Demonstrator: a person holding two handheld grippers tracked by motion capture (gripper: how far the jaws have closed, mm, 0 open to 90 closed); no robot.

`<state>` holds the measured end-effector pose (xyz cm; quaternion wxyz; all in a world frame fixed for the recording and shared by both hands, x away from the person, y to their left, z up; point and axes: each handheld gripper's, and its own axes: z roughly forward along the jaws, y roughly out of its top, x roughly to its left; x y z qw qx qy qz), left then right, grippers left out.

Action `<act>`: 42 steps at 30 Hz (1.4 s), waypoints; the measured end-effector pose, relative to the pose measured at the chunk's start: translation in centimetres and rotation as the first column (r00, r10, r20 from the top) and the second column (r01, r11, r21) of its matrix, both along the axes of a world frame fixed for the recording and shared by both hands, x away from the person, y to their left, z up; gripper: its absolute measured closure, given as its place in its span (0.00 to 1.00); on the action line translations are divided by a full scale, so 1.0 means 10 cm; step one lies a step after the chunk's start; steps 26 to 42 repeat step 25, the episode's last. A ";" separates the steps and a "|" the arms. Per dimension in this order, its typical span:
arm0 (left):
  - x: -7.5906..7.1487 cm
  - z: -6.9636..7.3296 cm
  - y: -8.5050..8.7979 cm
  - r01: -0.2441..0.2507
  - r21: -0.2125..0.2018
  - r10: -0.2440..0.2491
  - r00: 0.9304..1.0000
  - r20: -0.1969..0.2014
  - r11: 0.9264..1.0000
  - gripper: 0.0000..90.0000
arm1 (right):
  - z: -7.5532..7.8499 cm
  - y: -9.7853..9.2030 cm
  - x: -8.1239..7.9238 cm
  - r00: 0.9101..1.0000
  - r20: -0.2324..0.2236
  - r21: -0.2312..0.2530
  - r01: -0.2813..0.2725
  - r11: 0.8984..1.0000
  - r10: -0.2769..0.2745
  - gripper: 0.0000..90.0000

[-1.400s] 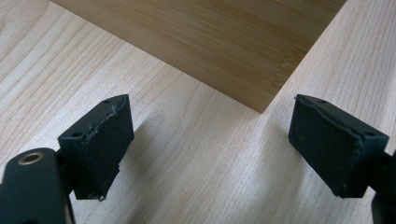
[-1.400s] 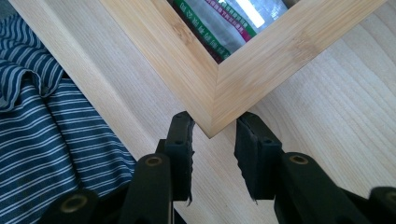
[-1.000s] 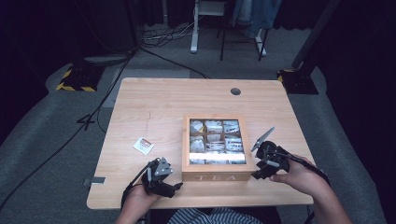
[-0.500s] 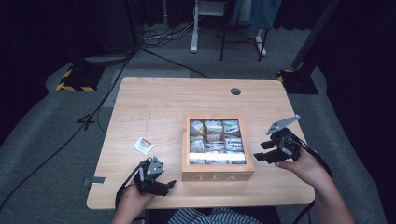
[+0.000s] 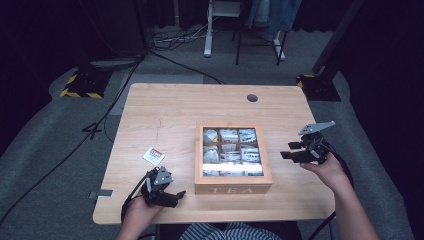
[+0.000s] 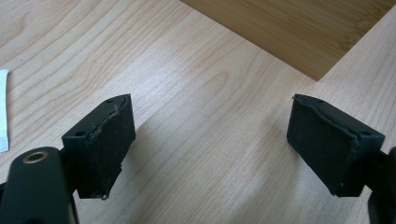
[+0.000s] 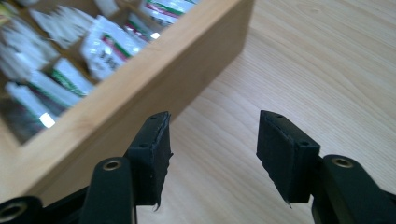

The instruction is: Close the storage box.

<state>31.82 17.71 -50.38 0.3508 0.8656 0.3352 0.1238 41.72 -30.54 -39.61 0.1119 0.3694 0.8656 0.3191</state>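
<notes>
Both tongs open, flanking the tea box, nothing gripped yet.

Tea box [image 5: 233, 159] is sitting mid-counter [image 5: 165, 110], its compartments showing packets through the top, "TEA" side facing the person. Right tongs [image 5: 296, 152] are hovering just beside the box's right wall, jaws spread and empty; their own view is showing that wall [image 7: 140, 79] near the left jaw. Left tongs [image 5: 172, 196] are resting low on the counter by the box's front-left corner [image 6: 299, 32], jaws wide apart, empty. A loose packet [image 5: 154, 156] is lying well left of the box. To do it well, I'd judge: bring each pair square to a wall, keep them level, close evenly so the box isn't skidding or twisting.
</notes>
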 end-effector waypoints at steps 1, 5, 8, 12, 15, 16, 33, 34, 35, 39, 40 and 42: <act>0.00 0.00 0.00 -0.002 -0.001 0.002 1.000 -0.001 1.000 0.18 | -0.04 -0.03 0.02 1.000 0.011 0.005 0.005 1.000 -0.005 0.50; 0.00 0.00 0.00 -0.001 -0.001 0.001 1.000 -0.001 1.000 0.18 | -0.26 -0.10 0.11 0.999 0.029 0.019 0.016 1.000 -0.016 0.50; 0.01 0.00 0.01 -0.002 -0.001 0.002 1.000 -0.002 1.000 0.18 | -0.45 -0.14 0.17 0.999 0.046 0.003 0.012 1.000 -0.012 0.50; 0.01 0.00 0.01 -0.005 -0.001 0.005 1.000 -0.002 1.000 0.18 | -0.72 -0.19 0.23 0.997 0.060 0.013 0.049 0.999 -0.050 0.52; 0.01 0.00 0.01 -0.005 -0.001 0.005 1.000 -0.002 1.000 0.18 | -0.87 -0.21 0.26 0.995 0.075 0.010 0.073 0.997 -0.073 0.52; 0.01 0.00 0.01 -0.005 -0.001 0.005 1.000 -0.002 1.000 0.18 | -0.91 -0.22 0.26 0.994 0.078 0.000 0.082 0.997 -0.081 0.52; 0.01 0.00 0.01 -0.005 -0.001 0.005 1.000 -0.002 1.000 0.18 | -1.07 -0.29 0.22 0.984 0.144 0.076 0.092 0.993 -0.102 0.30; 0.01 0.00 0.01 -0.005 -0.001 0.005 1.000 -0.002 1.000 0.18 | -1.07 -0.29 0.22 0.984 0.144 0.076 0.092 0.993 -0.102 0.30; 0.01 0.00 0.01 -0.005 -0.001 0.005 1.000 -0.002 1.000 0.18 | -1.07 -0.29 0.22 0.984 0.144 0.076 0.092 0.993 -0.102 0.30; 0.01 0.00 0.01 -0.005 -0.001 0.005 1.000 -0.002 1.000 0.18 | -1.07 -0.29 0.22 0.984 0.144 0.076 0.092 0.993 -0.102 0.30; 0.01 0.00 0.01 -0.005 -0.001 0.005 1.000 -0.002 1.000 0.18 | -1.07 -0.29 0.22 0.984 0.144 0.076 0.092 0.993 -0.102 0.30; 0.01 0.00 0.01 -0.005 -0.001 0.005 1.000 -0.002 1.000 0.18 | -1.07 -0.29 0.22 0.984 0.144 0.076 0.092 0.993 -0.102 0.30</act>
